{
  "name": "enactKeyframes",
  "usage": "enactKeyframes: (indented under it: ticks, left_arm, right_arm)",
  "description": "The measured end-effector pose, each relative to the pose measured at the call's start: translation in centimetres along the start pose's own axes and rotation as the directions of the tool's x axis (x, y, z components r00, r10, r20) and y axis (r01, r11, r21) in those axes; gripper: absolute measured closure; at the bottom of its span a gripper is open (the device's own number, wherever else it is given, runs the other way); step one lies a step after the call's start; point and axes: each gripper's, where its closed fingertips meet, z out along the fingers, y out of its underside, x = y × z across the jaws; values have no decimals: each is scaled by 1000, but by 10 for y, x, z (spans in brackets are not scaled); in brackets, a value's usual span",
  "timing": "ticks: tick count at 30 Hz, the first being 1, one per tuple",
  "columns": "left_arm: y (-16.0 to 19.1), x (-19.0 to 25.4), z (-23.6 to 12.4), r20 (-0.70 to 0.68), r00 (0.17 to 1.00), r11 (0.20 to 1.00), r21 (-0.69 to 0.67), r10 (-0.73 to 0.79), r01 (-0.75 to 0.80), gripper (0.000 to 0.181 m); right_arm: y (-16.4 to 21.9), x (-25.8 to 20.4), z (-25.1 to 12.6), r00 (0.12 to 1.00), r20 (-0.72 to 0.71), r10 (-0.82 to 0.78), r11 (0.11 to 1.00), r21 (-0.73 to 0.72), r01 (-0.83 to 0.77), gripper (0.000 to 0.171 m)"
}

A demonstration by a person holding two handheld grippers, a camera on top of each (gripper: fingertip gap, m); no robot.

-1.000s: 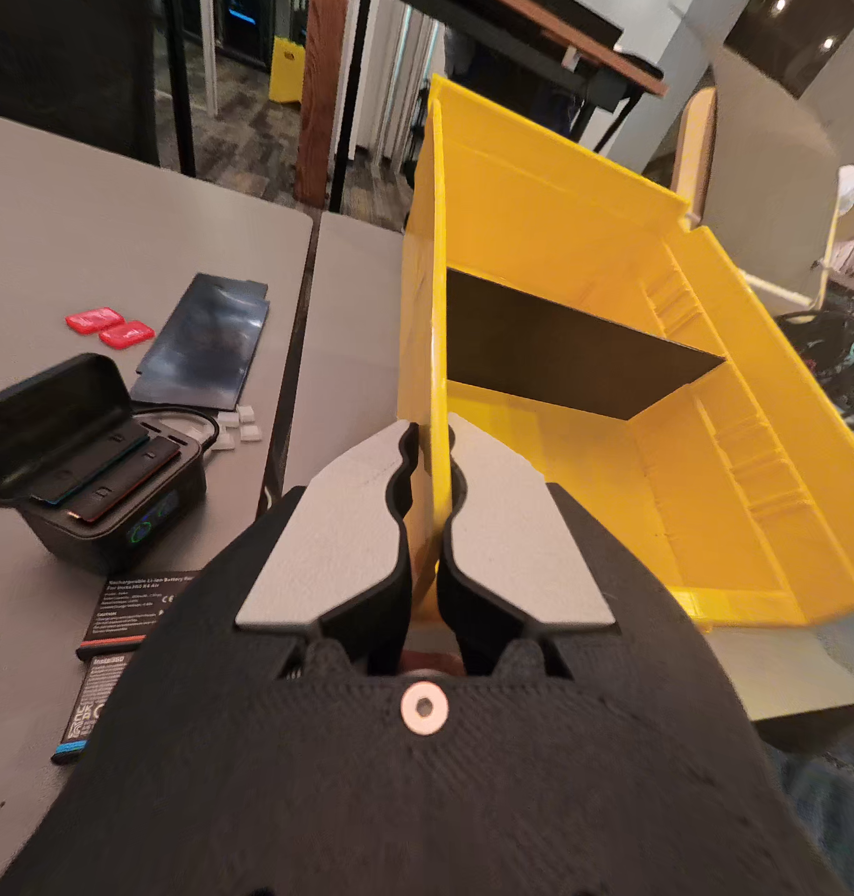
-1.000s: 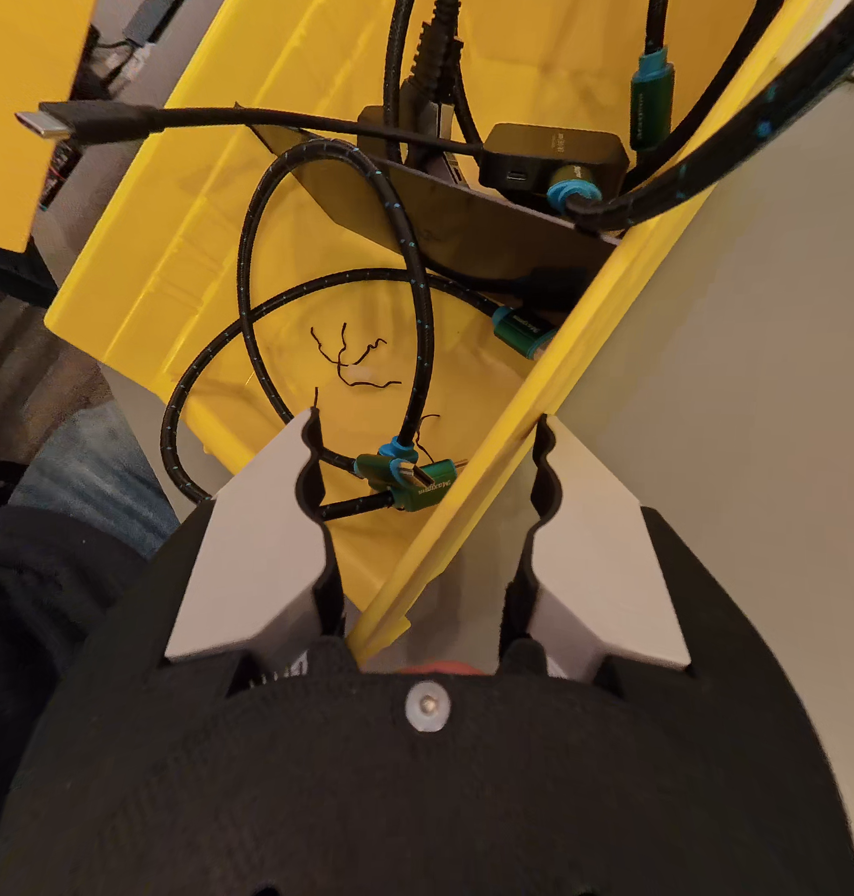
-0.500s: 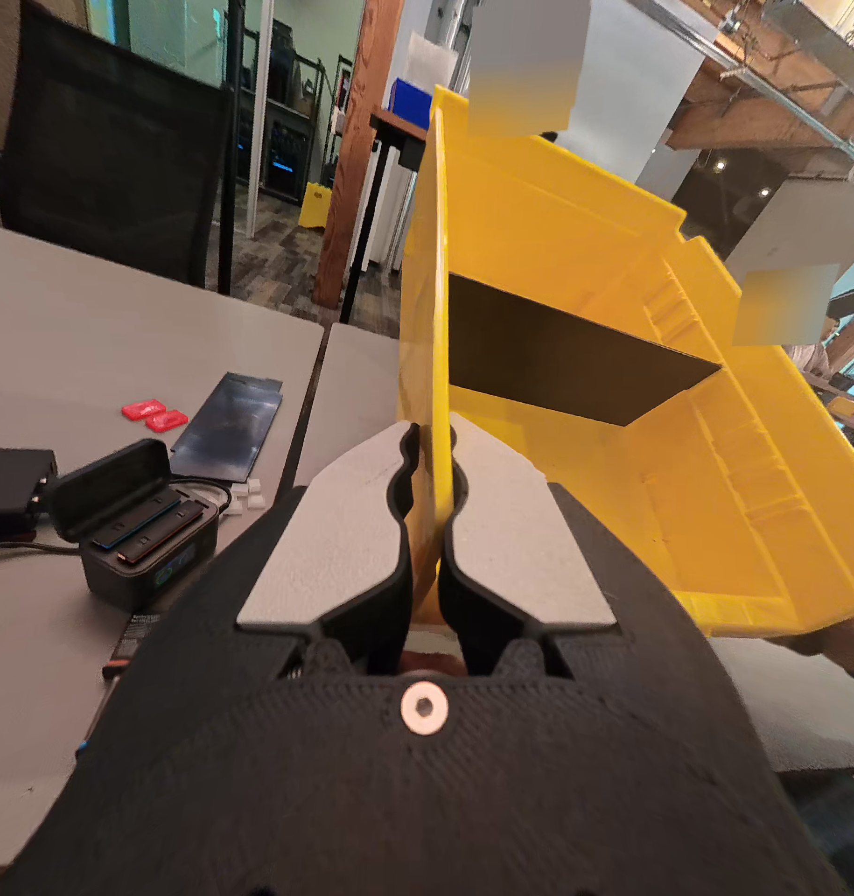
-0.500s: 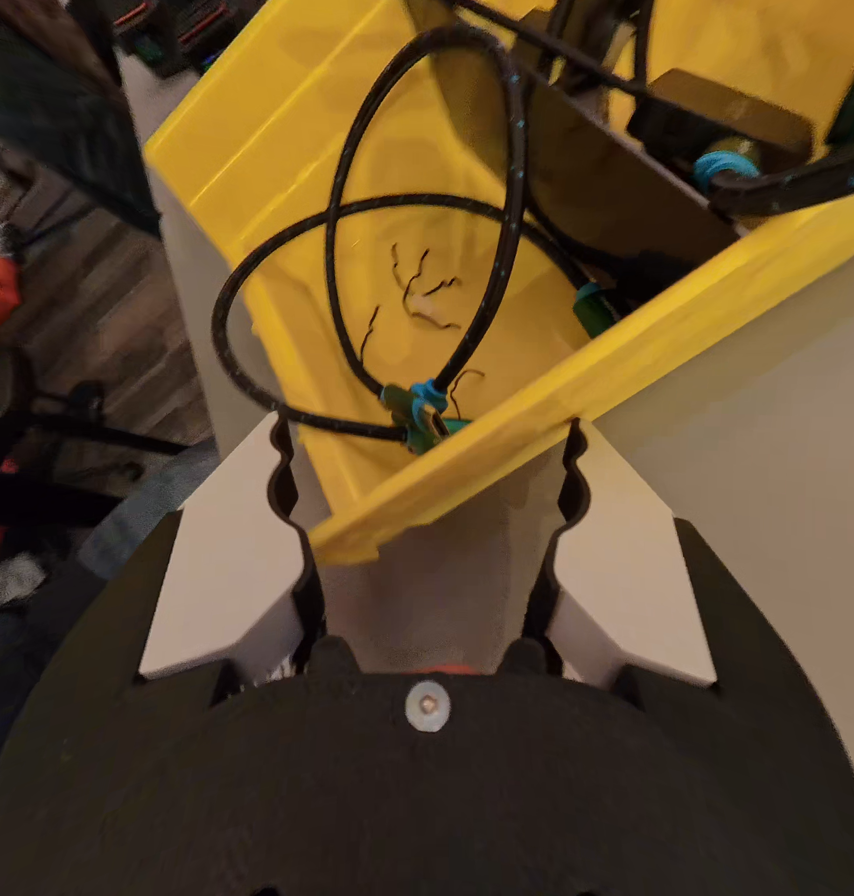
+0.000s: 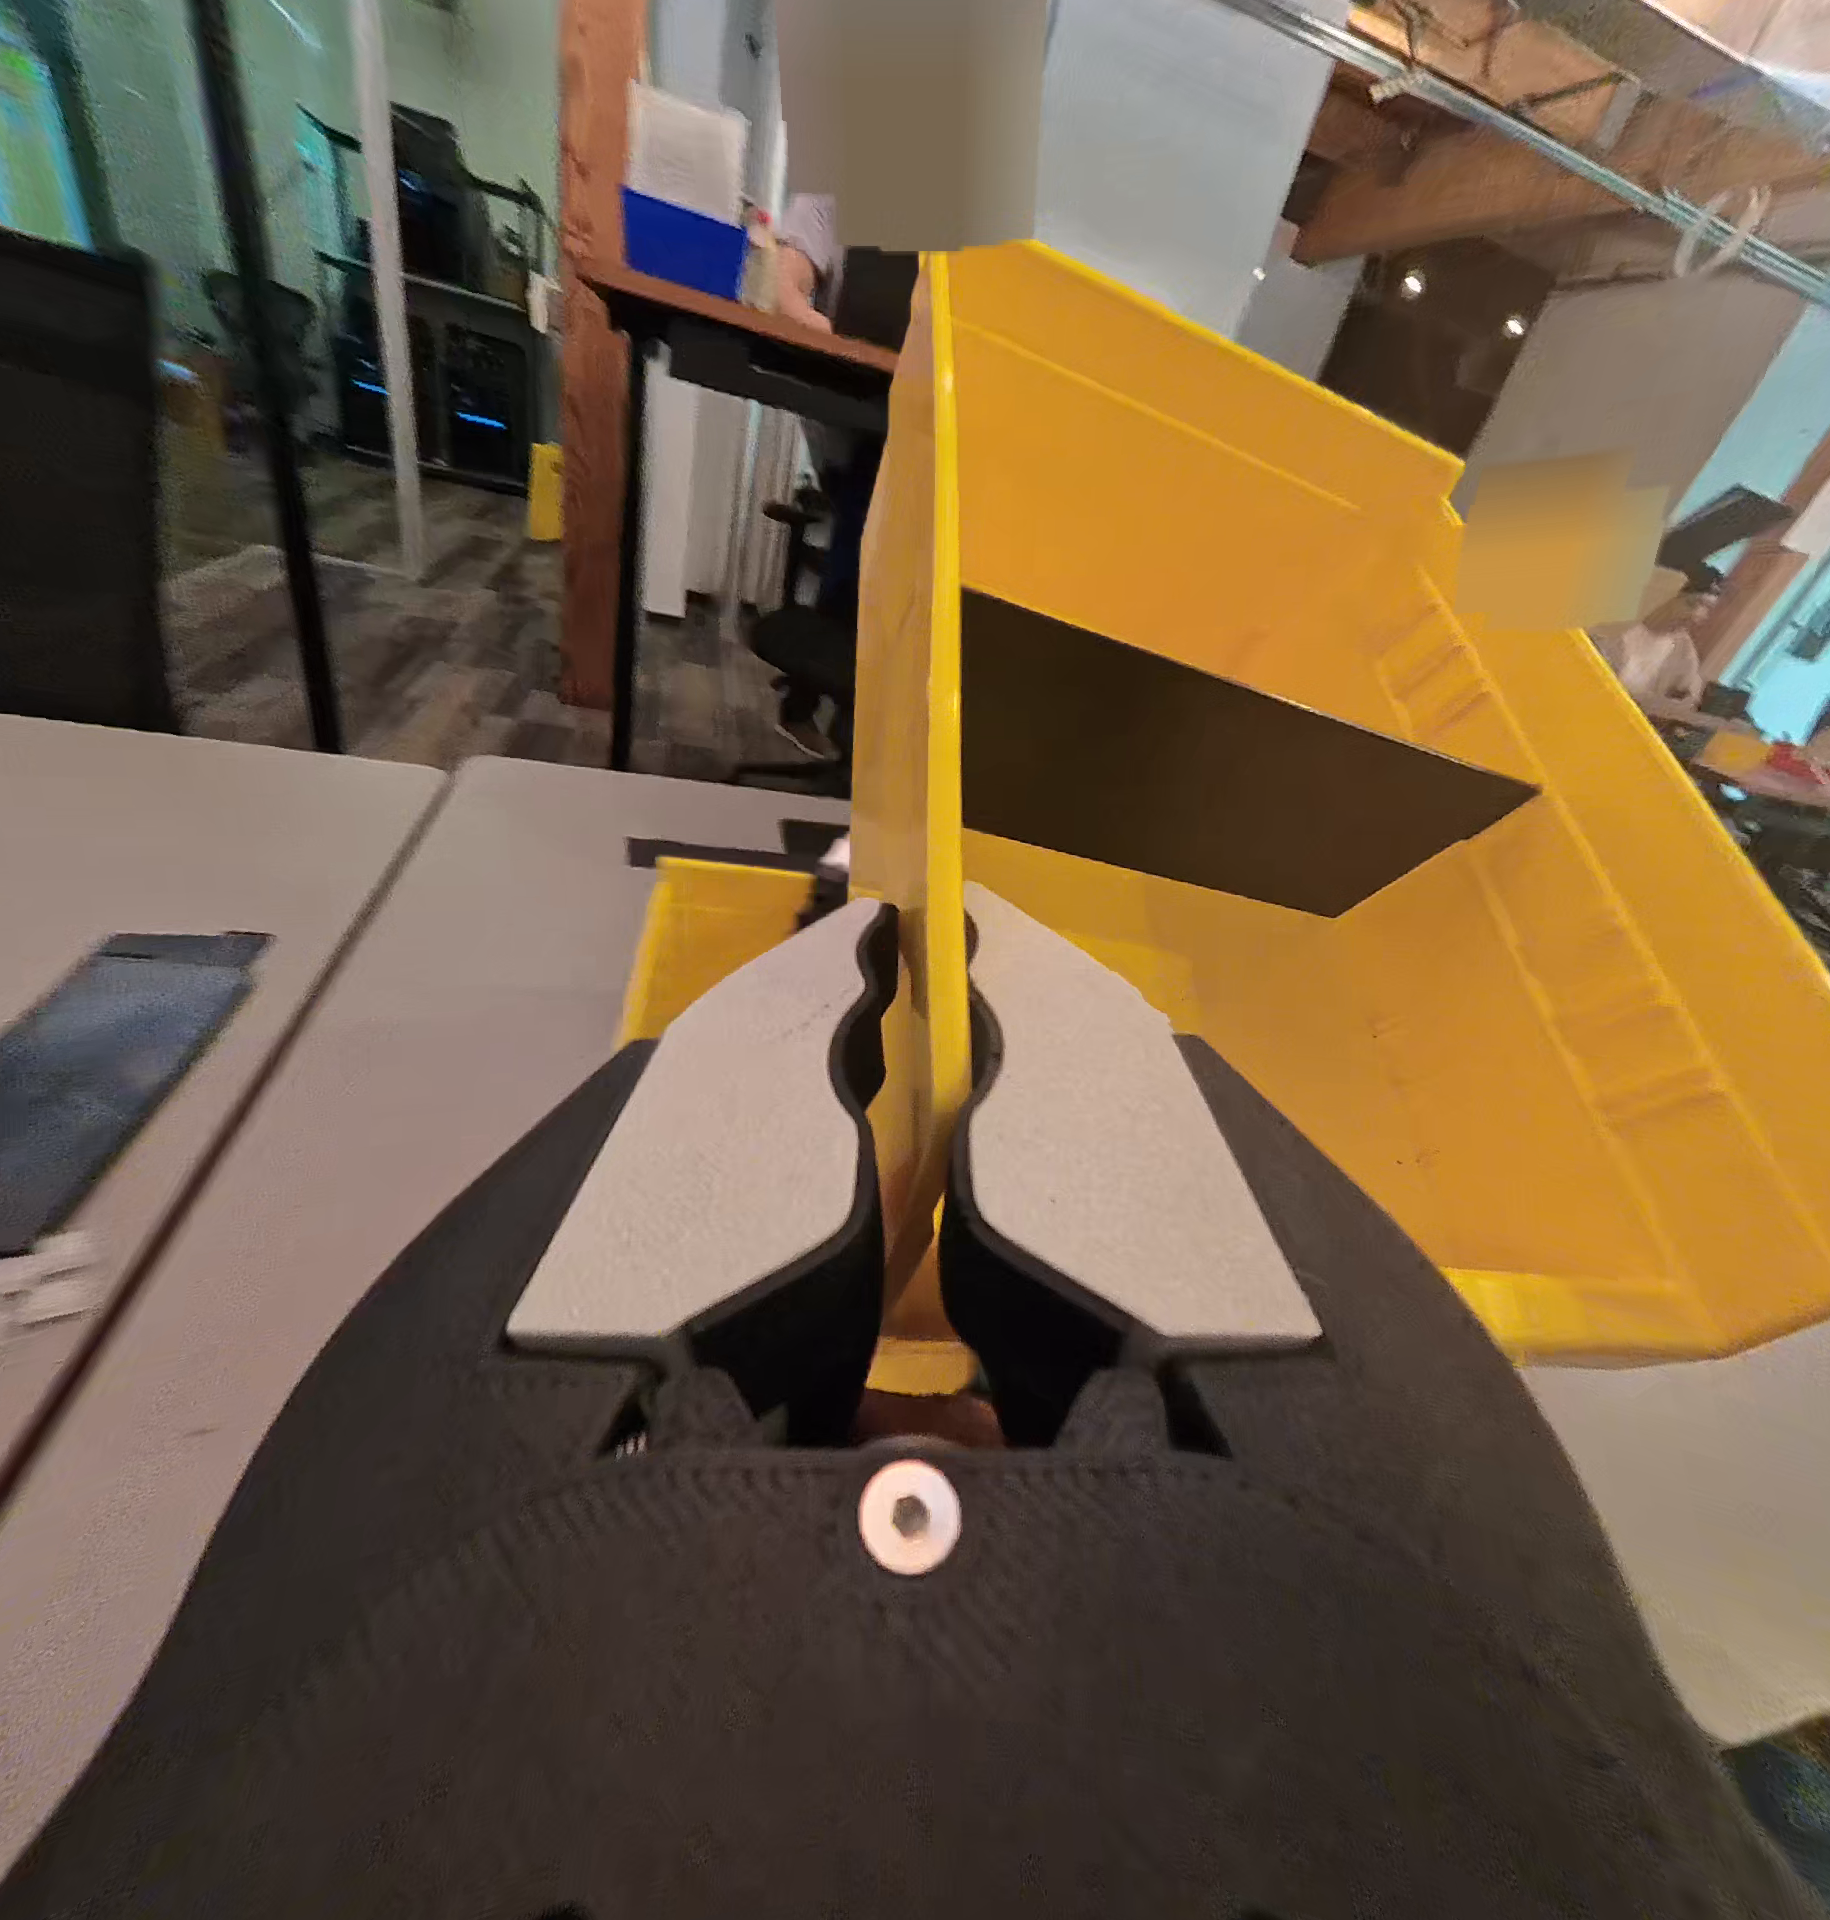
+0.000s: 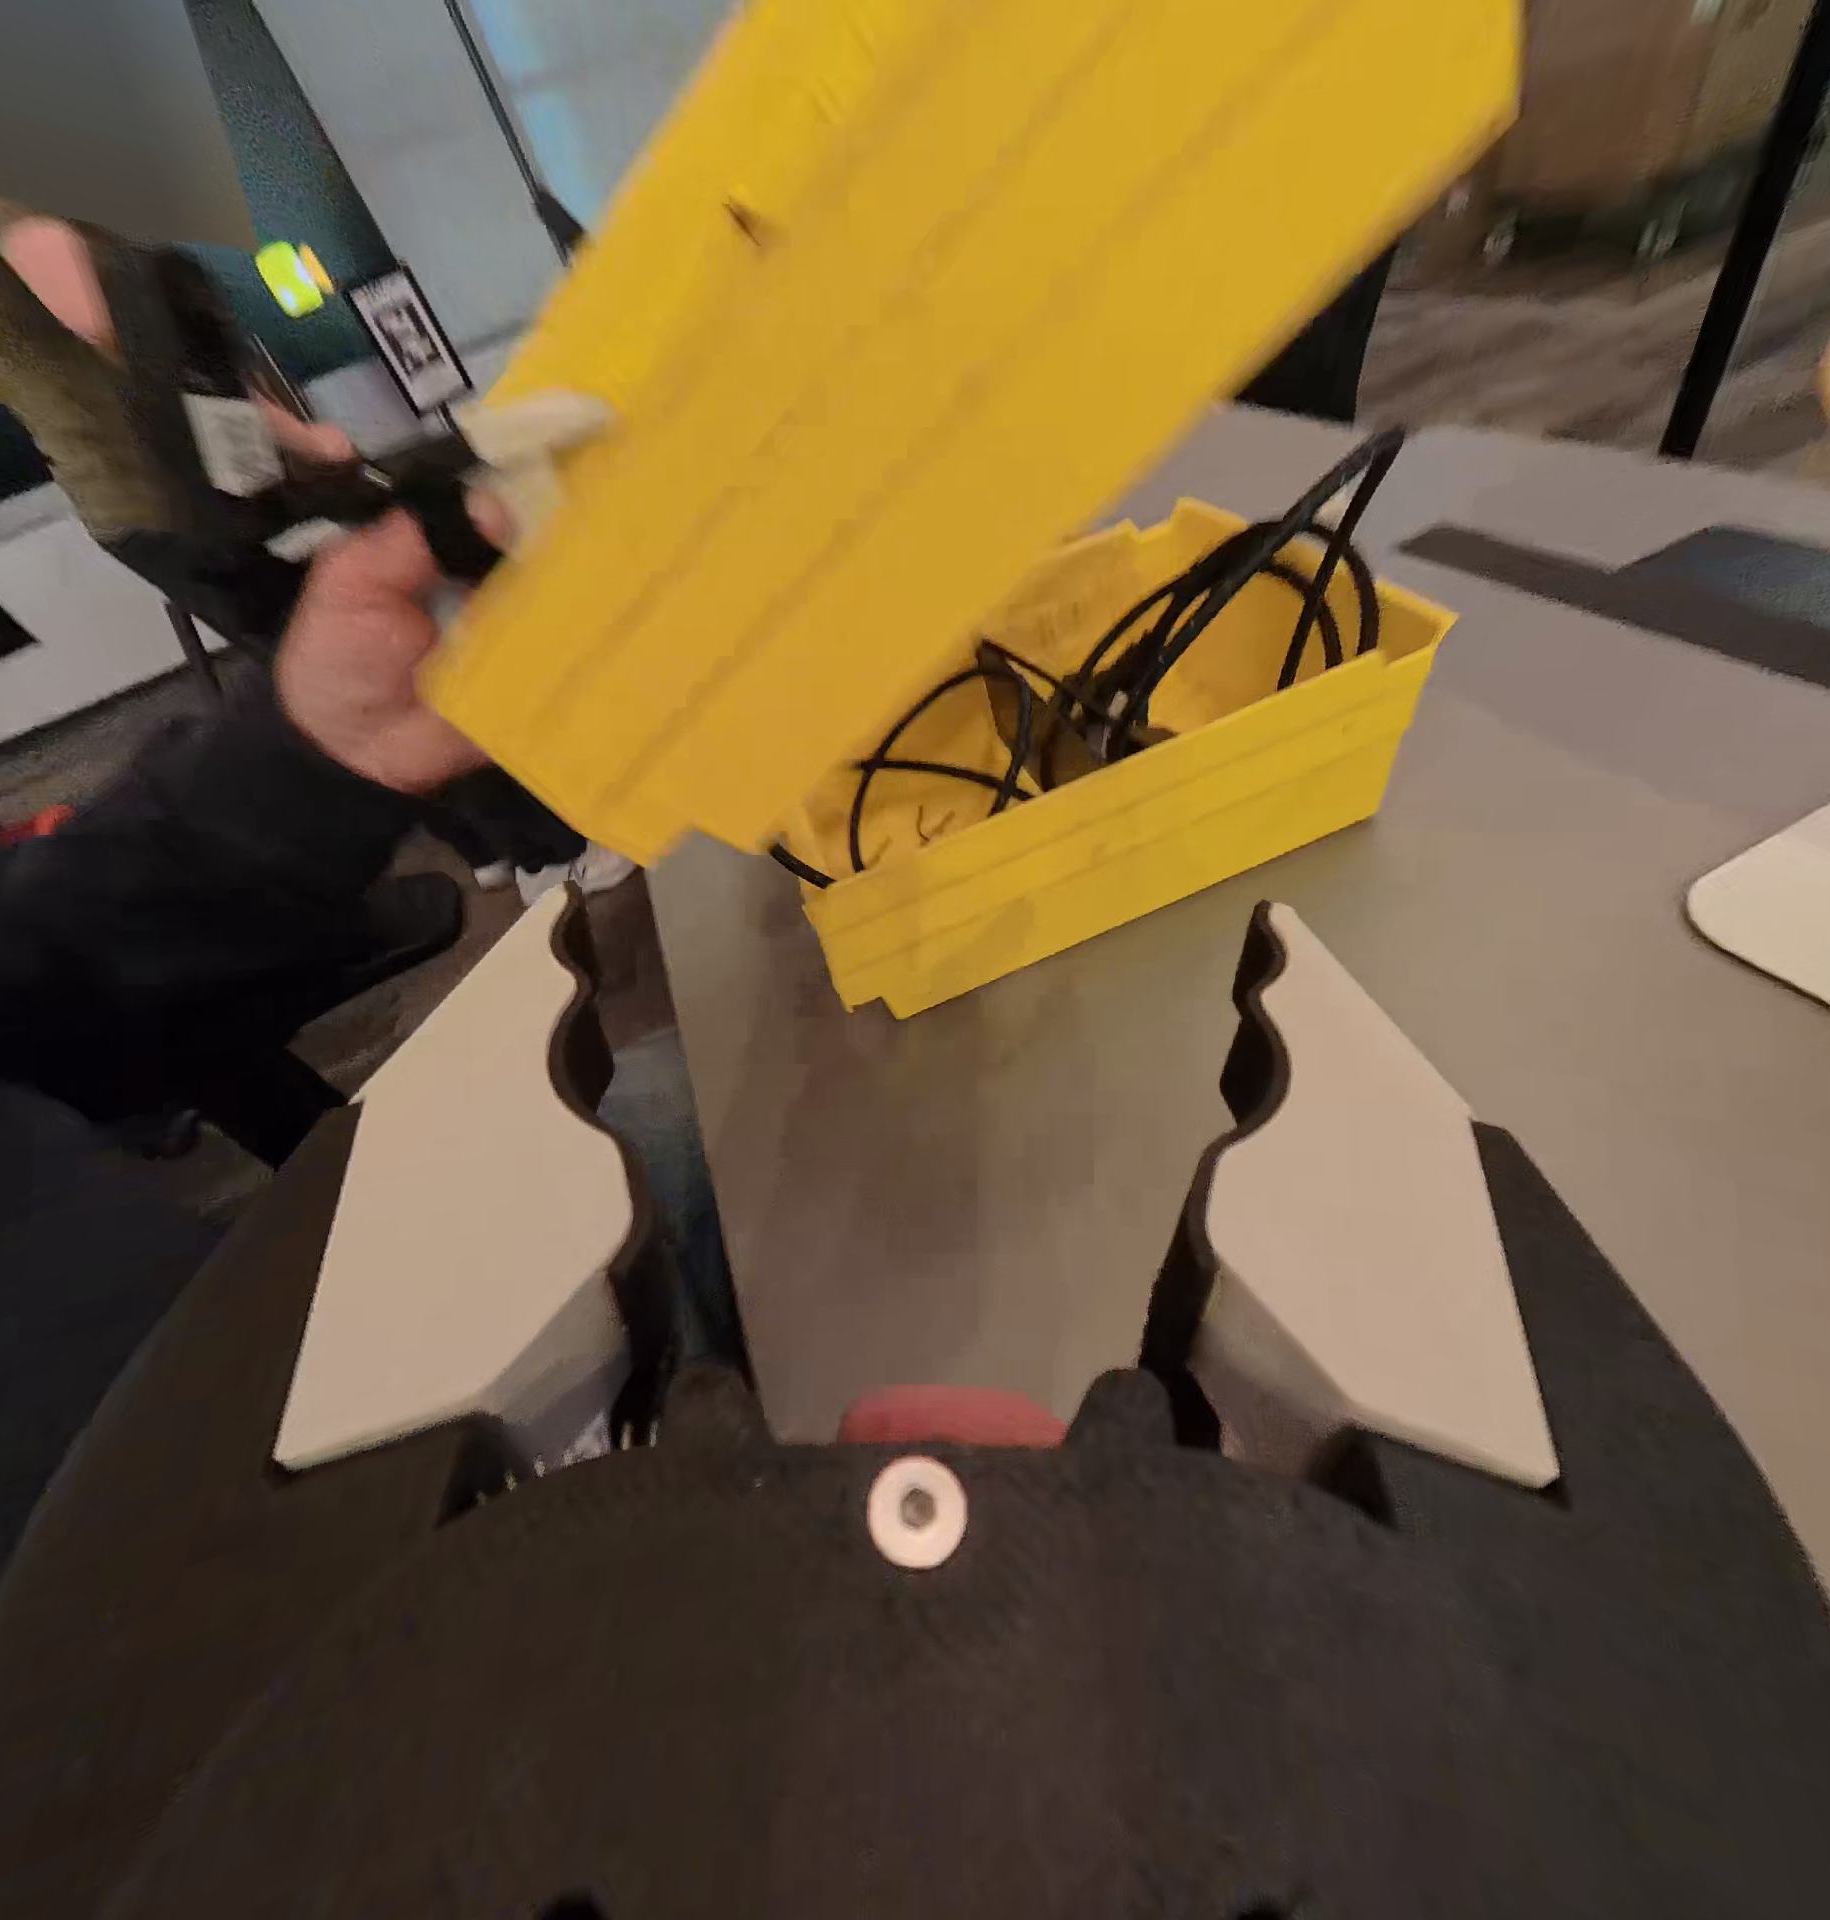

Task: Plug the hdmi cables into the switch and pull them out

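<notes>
The left gripper (image 5: 926, 940) has its fingers (image 5: 1087, 1122) pinched narrow on the side wall of an empty bin (image 5: 1306, 1039), which it holds lifted and tilted in the air with a black divider (image 5: 1181, 758) across its inside; gripping the thin wall edge-on is likely the only purchase such fingers get on a bin this size, and lifting it looks meant to uncover what lay beneath. In the right wrist view that raised bin (image 6: 942, 364) hangs over a second, lower bin (image 6: 1129, 831) resting on the tabletop (image 6: 1513, 1039), with the person's hand (image 6: 371, 665) on the left tool beside it. The cables (image 6: 1202, 644) lie coiled in this lower bin, with a dark boxy part among them that may be the switch, though blur keeps me from telling. The right gripper (image 6: 916, 925) hovers near the lower bin with its fingers spread wide and holding nothing, probably ready to reach in for a plug once the upper bin is clear. No plugging appears begun.
</notes>
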Motion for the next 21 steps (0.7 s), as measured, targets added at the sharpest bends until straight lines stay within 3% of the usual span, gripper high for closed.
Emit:
enactKeyframes:
  ticks: [3, 6, 11, 15, 21]
  left_arm:
    - [24, 58, 33, -79, 996, 998, -49, 31, -35, 176]
    - [51, 120, 63, -168, 985, 993, -103, 42, -60, 176]
    - [104, 208, 102, -259, 963, 977, -180, 68, -118, 176]
    - [134, 250, 127, -287, 957, 972, -211, 41, -105, 174]
    - [174, 275, 147, -294, 956, 954, -285, 6, -94, 174]
  right_arm:
    - [-6, -24, -42, 1000, -31, -6, 994, 110, 10, 49]
    - [13, -27, -60, 991, -128, 35, 994, 109, -21, 46]
    - [45, 8, -98, 928, -358, 106, 992, 101, -74, 53]
    - [71, 44, -129, 873, -457, 172, 985, 75, -154, 59]
    - [106, 74, -150, 823, -526, 216, 970, 17, -243, 66]
